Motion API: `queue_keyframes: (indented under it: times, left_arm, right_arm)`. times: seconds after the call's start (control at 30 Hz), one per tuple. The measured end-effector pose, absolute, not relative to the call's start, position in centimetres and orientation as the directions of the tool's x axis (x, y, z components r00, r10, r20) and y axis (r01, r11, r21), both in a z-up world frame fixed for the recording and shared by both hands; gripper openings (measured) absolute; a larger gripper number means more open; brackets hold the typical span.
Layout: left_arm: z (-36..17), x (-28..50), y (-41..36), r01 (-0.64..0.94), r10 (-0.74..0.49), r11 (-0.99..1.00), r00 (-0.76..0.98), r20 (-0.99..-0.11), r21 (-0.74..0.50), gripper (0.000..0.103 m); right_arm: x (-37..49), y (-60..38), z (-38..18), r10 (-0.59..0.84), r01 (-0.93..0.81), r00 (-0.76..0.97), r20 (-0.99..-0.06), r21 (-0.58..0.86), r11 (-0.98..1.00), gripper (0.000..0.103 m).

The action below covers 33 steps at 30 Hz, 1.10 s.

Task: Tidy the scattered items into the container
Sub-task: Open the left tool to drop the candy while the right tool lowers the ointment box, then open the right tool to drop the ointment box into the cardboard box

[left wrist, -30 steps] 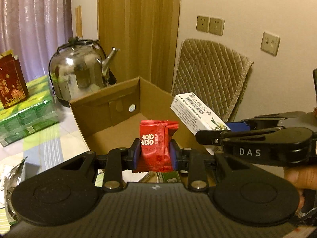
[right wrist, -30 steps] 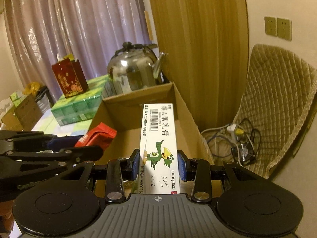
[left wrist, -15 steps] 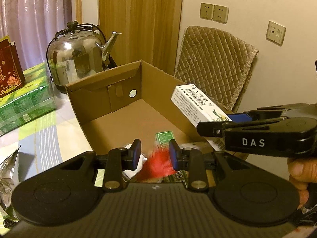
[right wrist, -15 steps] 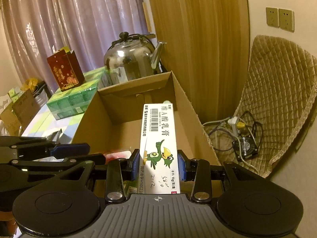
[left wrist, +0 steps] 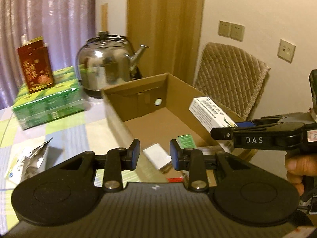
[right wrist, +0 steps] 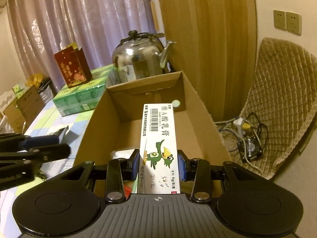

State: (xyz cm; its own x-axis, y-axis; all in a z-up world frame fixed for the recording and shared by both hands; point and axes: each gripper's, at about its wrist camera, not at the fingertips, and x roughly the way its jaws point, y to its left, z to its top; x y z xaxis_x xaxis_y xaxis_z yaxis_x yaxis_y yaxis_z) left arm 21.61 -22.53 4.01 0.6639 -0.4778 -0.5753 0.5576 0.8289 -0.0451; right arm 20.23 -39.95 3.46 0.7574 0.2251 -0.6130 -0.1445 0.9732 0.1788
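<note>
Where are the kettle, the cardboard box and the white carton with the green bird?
kettle (right wrist: 136,63), right wrist view, on its shiny belly.
cardboard box (left wrist: 136,88), left wrist view, on its far wall.
white carton (right wrist: 158,138), right wrist view, on its printed top face.

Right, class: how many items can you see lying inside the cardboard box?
3 at least: a small green box on the cardboard box floor, a white packet nearer the left gripper, and a red packet showing just behind it. The grippers may hide more.
</note>
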Motion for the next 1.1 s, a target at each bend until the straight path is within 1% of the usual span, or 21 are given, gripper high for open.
queue_keyframes:
  times: [0.13,0.17,0.23,0.57,0.63,0.7,0.87,0.93,1.03,1.1]
  left_arm:
    - [4.2,20.9,-21.2,0.539,-0.465,0.841,0.679,-0.568,-0.043,0.028]
    - [4.3,20.8,-20.8,0.533,-0.462,0.845,0.682,-0.566,-0.047,0.028]
    - [4.2,20.5,-20.3,0.522,-0.458,0.851,0.689,-0.563,-0.054,0.033]
    - [2.5,20.1,-17.9,0.478,-0.432,0.874,0.681,-0.591,-0.087,0.038]
    - [2.2,19.8,-17.7,0.478,-0.425,0.875,0.683,-0.594,-0.077,0.040]
    - [2.0,19.4,-17.4,0.479,-0.425,0.875,0.681,-0.596,-0.076,0.045]
    - [1.8,18.8,-16.8,0.471,-0.415,0.879,0.684,-0.600,-0.071,0.048]
    - [1.8,18.5,-16.4,0.464,-0.409,0.883,0.687,-0.600,-0.071,0.051]
    - [1.8,18.0,-16.0,0.453,-0.397,0.889,0.692,-0.602,-0.065,0.054]
    - [1.9,17.5,-15.7,0.445,-0.389,0.894,0.696,-0.604,-0.063,0.062]
  right_arm:
    - [20.7,-38.6,3.1,0.238,-0.170,0.744,-0.625,0.168,0.971,0.036]
    - [20.8,-38.3,3.0,0.239,-0.175,0.740,-0.628,0.164,0.971,0.036]
    - [21.1,-37.7,2.8,0.242,-0.183,0.734,-0.635,0.159,0.970,0.036]
    - [22.1,-35.4,1.5,0.260,-0.220,0.695,-0.671,0.145,0.965,0.036]
    - [22.2,-35.0,1.4,0.265,-0.227,0.691,-0.672,0.146,0.963,0.036]
    - [22.2,-34.7,1.3,0.265,-0.227,0.690,-0.673,0.146,0.963,0.036]
    - [21.7,-34.7,2.0,0.260,-0.215,0.707,-0.658,0.150,0.965,0.036]
    - [21.2,-34.7,2.4,0.258,-0.214,0.714,-0.651,0.149,0.965,0.037]
    - [20.3,-34.7,3.3,0.257,-0.210,0.729,-0.635,0.150,0.966,0.041]
    - [19.5,-34.8,4.0,0.258,-0.208,0.741,-0.620,0.154,0.966,0.055]
